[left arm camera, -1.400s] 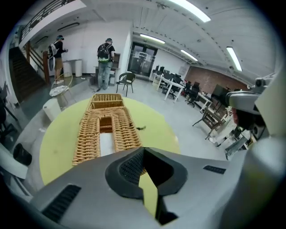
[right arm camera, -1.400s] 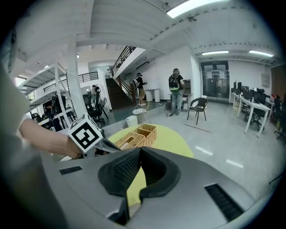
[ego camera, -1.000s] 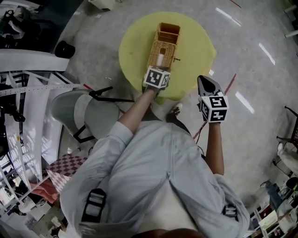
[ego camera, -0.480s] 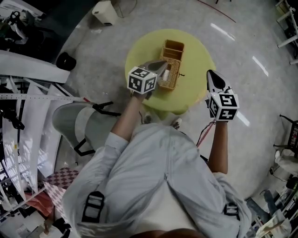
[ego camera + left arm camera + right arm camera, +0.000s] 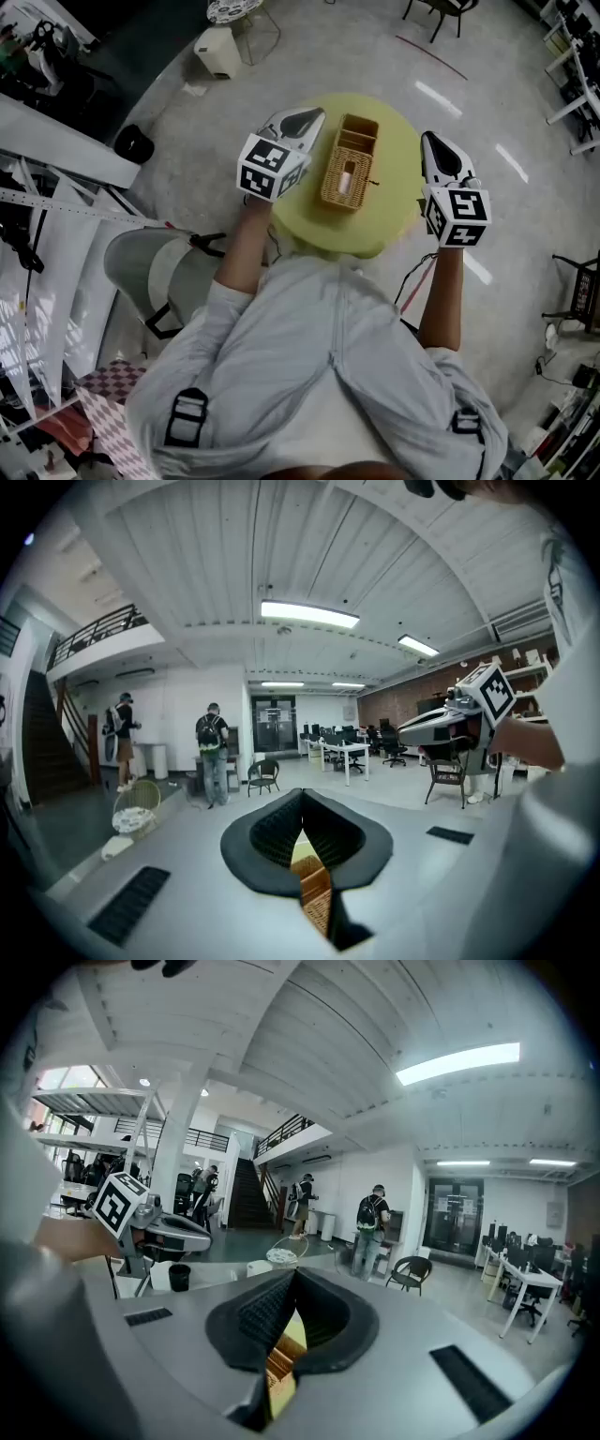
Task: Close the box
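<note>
Wicker box [image 5: 349, 174] sits mid yellow table [image 5: 396, 195], long axis 12 to 6. Pale item inside; lid state hard to make out from above. Left gripper [image 5: 302, 120] at the box's 9 o'clock, right gripper [image 5: 437, 152] at 3, both clear of it. Both jaw pairs together, empty. Person's torso hides the table's 6 o'clock edge.
</note>
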Available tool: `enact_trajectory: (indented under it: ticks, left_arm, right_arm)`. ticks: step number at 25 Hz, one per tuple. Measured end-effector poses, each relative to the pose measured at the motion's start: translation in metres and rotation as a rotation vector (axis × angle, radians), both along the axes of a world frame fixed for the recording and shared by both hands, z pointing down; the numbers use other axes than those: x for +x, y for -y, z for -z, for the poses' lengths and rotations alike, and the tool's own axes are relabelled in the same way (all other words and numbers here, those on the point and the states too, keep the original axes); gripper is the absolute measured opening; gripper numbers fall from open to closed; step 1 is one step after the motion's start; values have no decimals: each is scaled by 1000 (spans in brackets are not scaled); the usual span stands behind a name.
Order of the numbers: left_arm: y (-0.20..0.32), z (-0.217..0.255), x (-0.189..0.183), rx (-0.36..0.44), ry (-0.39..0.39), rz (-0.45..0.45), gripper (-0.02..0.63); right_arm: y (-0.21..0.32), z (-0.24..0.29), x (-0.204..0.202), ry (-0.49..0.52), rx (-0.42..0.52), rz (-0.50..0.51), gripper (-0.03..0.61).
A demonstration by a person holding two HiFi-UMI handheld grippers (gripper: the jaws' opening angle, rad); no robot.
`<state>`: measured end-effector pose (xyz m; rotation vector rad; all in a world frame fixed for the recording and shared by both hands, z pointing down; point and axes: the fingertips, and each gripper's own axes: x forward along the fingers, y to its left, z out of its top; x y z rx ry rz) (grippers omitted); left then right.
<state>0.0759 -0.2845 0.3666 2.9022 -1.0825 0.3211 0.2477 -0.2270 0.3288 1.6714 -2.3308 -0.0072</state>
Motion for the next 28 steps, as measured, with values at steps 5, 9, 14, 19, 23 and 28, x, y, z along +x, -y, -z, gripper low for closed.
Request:
enact_trajectory:
  ticks: [5,9,14,19,23,28]
  left_arm:
    - [-2,38,-10,109,7,-10,28]
    - [-3,60,-14,166,1,-15,28]
    - [-3,70,-15,212,14,-15,28]
    - [-4,75,-12,216,16,-28,28]
    - [-5,72,-13,190,0,-38,28]
    - [-6,68,-13,188,17,-36,28]
  right_arm:
    - [5,29,-16,-22,57,13,23]
    - [7,46,-23,-33,89,18,23]
    - [4,56,-29,-46,113,21,23]
    - [5,59,-26,-52,120,-2,23]
    - [5,57,-28,-55,115,-2,23]
    - [4,52,-29,-59,101,2,23]
